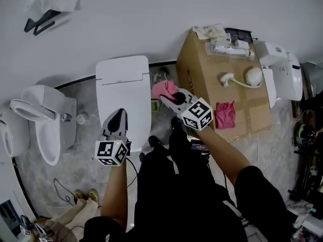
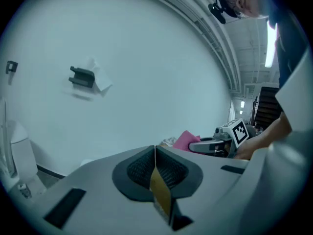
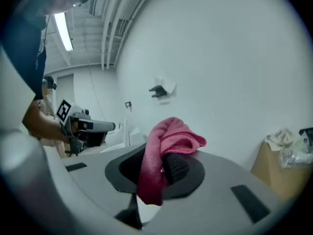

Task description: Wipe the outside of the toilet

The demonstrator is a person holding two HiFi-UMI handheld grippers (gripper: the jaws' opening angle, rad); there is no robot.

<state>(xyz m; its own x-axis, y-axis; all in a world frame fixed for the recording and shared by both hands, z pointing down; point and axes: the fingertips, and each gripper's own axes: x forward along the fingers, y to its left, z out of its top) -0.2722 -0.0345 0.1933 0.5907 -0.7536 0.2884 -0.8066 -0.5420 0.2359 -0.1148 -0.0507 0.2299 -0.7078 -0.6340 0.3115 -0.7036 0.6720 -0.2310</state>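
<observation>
The white toilet (image 1: 123, 87) stands against the wall with its lid closed. My left gripper (image 1: 119, 114) hovers over the front of the lid, and its jaws are shut with nothing between them (image 2: 155, 153). Just right of the toilet, my right gripper (image 1: 165, 99) is shut on a pink cloth (image 1: 164, 88). In the right gripper view the cloth (image 3: 168, 138) drapes over the closed jaws (image 3: 159, 161). The left gripper view shows the right gripper (image 2: 220, 142) and the pink cloth (image 2: 185, 139) to its right, with bare wall ahead.
A cardboard box (image 1: 197, 69) right of the toilet carries a second pink cloth (image 1: 225, 115) and white fittings. Another white toilet (image 1: 43, 117) stands at the left. A black holder (image 1: 41, 20) hangs on the wall. The person's legs fill the floor below.
</observation>
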